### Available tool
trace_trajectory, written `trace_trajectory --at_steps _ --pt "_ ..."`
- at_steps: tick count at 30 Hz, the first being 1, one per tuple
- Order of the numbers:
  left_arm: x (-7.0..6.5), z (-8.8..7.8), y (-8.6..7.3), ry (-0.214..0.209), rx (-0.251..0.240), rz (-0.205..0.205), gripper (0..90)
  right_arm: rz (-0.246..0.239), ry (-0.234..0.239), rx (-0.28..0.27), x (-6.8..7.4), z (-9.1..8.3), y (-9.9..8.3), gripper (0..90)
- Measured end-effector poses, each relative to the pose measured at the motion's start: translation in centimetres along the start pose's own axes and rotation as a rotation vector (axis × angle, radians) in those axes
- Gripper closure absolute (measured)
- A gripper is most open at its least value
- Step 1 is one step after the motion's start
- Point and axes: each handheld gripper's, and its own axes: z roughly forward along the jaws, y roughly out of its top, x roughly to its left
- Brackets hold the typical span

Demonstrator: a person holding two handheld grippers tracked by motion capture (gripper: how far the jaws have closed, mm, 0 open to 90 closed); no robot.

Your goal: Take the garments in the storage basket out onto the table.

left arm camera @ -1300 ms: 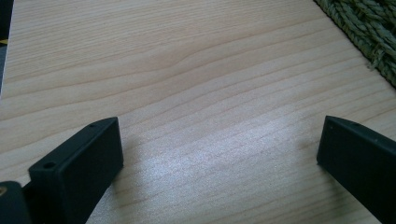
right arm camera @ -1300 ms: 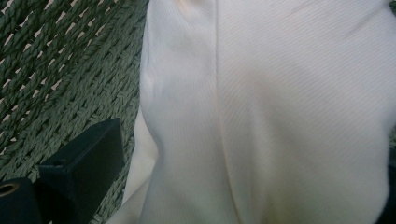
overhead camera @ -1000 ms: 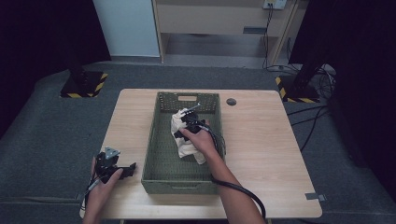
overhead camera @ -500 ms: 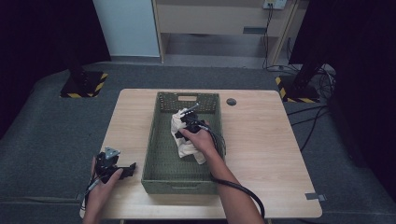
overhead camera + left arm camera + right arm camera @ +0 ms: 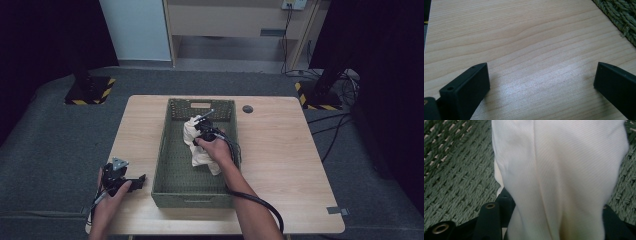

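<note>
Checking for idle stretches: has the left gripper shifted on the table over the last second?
No. In the high view the left gripper sits at the same spot on the table, just left of the green basket's near corner, as before.

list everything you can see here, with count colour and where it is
table: 1, light wood, centre of the high view
basket: 1, green woven, on the middle of the table
cloth: 1, white, bunched inside the basket
round cap: 1, dark, set in the table top right of the basket's far end
stand bases: 2, black with yellow stripes, on the grey floor beyond the table's far corners
cables: several, black, on the floor at the right
left gripper: 1, black, jaws wide apart over bare table left of the basket
right gripper: 1, black, in the basket, cloth between its jaws
hands: 2, one on each gripper
</note>
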Motion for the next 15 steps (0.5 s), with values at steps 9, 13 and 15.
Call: trace_trajectory --at_steps 9,13,15 --pt "0.0 0.0 0.0 0.000 0.000 0.000 0.0 -0.014 -0.013 -0.058 0.4 -2.5 0.1 54.3" --pt "0.0 0.0 0.0 0.000 0.000 -0.001 0.0 -0.023 -0.016 -0.087 0.7 -3.6 0.1 54.5" --pt "0.0 0.0 0.0 0.000 0.000 0.000 0.0 -0.028 -0.021 -0.095 0.8 -4.2 0.1 54.5"
